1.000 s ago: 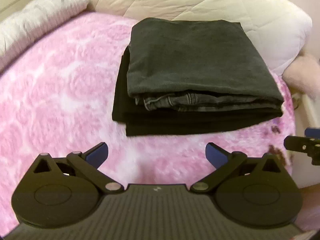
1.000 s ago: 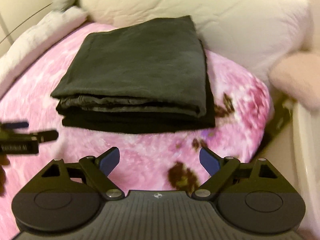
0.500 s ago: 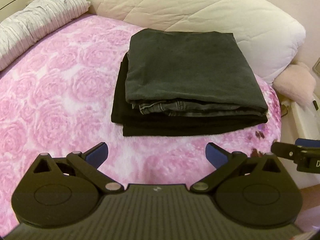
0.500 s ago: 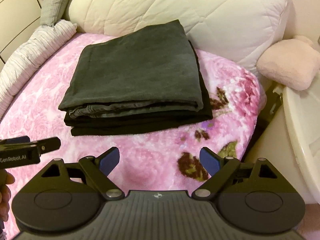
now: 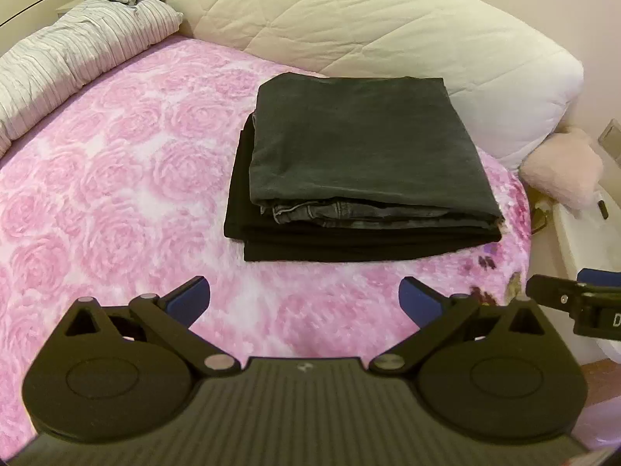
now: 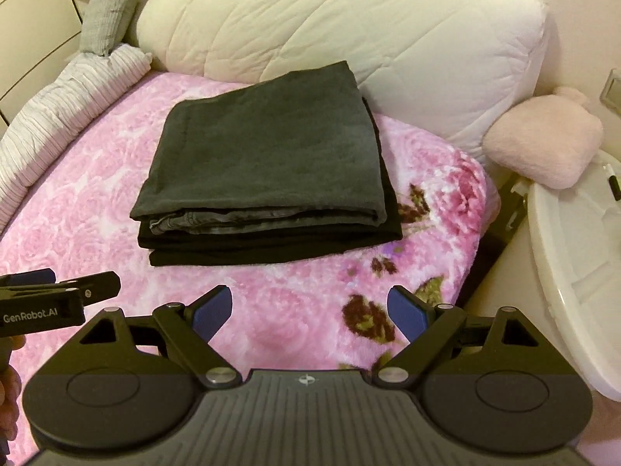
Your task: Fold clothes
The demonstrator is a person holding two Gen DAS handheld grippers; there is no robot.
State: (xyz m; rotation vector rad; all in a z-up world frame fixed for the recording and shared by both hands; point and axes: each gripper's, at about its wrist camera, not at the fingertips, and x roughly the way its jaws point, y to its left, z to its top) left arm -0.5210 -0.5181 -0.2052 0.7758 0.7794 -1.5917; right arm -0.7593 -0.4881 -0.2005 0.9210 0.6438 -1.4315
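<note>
1. Folded clothes stack: lies on the bed, just before the white pillow.
2. Left tool and right tool: both released, empty, withdrawn farther from the stack than a second ago.
3. Folding appears finished.

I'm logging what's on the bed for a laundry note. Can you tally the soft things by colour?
Grey folded garment: 1
Black folded garment: 1
Cream quilted pillow: 1
Grey striped bolster: 1
Grey cushion: 1
Pink plush cushion: 1
Pink rose blanket: 1
Total: 7
</note>
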